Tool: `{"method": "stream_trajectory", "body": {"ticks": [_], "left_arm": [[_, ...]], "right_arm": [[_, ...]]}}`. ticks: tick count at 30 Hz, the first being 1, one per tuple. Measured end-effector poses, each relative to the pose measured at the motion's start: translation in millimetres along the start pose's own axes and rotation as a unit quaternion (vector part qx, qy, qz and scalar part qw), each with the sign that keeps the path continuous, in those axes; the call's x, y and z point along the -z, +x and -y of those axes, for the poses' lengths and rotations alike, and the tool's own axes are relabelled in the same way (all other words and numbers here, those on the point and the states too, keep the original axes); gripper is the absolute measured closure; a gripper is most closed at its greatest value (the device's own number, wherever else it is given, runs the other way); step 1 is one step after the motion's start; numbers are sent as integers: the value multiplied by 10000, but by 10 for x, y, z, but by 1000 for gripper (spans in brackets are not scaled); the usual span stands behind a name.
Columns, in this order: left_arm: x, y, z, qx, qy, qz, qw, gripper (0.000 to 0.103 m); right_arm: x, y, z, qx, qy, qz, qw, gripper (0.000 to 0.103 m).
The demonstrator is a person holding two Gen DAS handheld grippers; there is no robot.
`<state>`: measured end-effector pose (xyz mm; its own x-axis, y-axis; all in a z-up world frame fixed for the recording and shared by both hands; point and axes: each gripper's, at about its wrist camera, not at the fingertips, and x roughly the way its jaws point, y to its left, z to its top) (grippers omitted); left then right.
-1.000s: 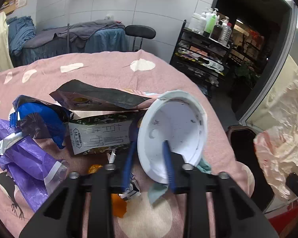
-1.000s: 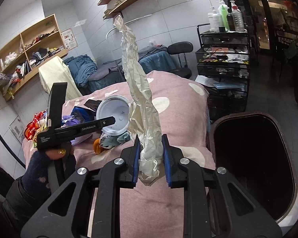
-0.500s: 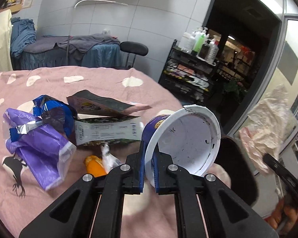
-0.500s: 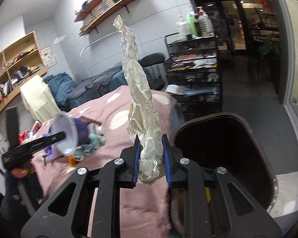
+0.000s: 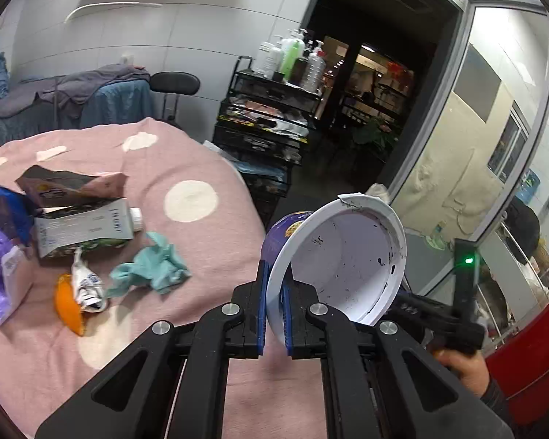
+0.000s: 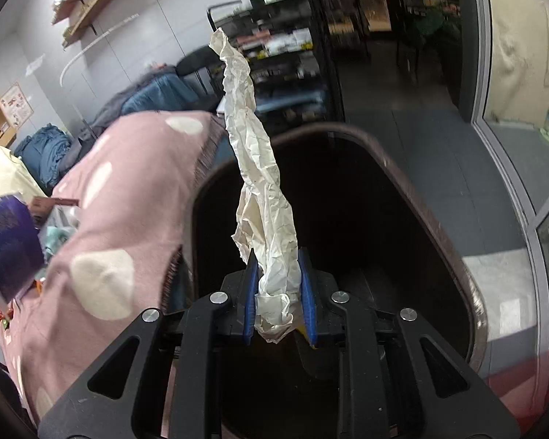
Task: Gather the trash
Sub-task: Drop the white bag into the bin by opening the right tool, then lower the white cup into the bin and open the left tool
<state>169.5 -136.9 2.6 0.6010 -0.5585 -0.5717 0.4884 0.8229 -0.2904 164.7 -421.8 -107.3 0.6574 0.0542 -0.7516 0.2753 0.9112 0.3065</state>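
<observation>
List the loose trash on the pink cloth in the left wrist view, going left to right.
Purple plastic bag → orange peel → crumpled white wrapper → crumpled teal tissue → white-lined purple paper cup, pinched by the left gripper.

Both grippers, left gripper (image 5: 273, 312) and right gripper (image 6: 279, 296), are black angular frames with triangular cut-outs, round silver screw heads and blue finger pads (image 6: 250, 292). A green indicator light glows on the right unit. The person's hand (image 5: 461, 369) emerges from a dark sleeve cuff.
</observation>
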Motion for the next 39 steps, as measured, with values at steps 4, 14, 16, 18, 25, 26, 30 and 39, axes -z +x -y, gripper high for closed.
{"method": "stream_trajectory", "body": {"ticks": [4, 14, 16, 18, 25, 26, 30, 39], "left_arm": [[-4, 117, 133, 141, 96, -95, 9998, 95], [31, 367, 440, 341, 379, -350, 9981, 95], [42, 393, 503, 359, 459, -375, 9976, 95], [47, 432, 565, 374, 550, -407, 9970, 95], [67, 629, 761, 417, 792, -630, 9940, 95], [69, 670, 800, 402, 854, -664, 9933, 95], [74, 835, 902, 392, 986, -836, 9908, 95], [126, 1104, 1059, 265, 1193, -1148, 9858, 95]], "right_arm": [[77, 177, 57, 248, -16, -379, 9990, 81], [162, 70, 181, 260, 64, -220, 9994, 38], [171, -24, 181, 294, 69, -32, 9995, 34], [152, -150, 183, 365, 143, 228, 9990, 29], [-39, -663, 336, 855, 630, 1260, 9863, 17], [-71, -732, 371, 907, 698, 1390, 9837, 17], [-169, -940, 461, 1106, 787, 1728, 9756, 15], [-273, -1032, 507, 1183, 775, 1860, 9723, 13]]}}
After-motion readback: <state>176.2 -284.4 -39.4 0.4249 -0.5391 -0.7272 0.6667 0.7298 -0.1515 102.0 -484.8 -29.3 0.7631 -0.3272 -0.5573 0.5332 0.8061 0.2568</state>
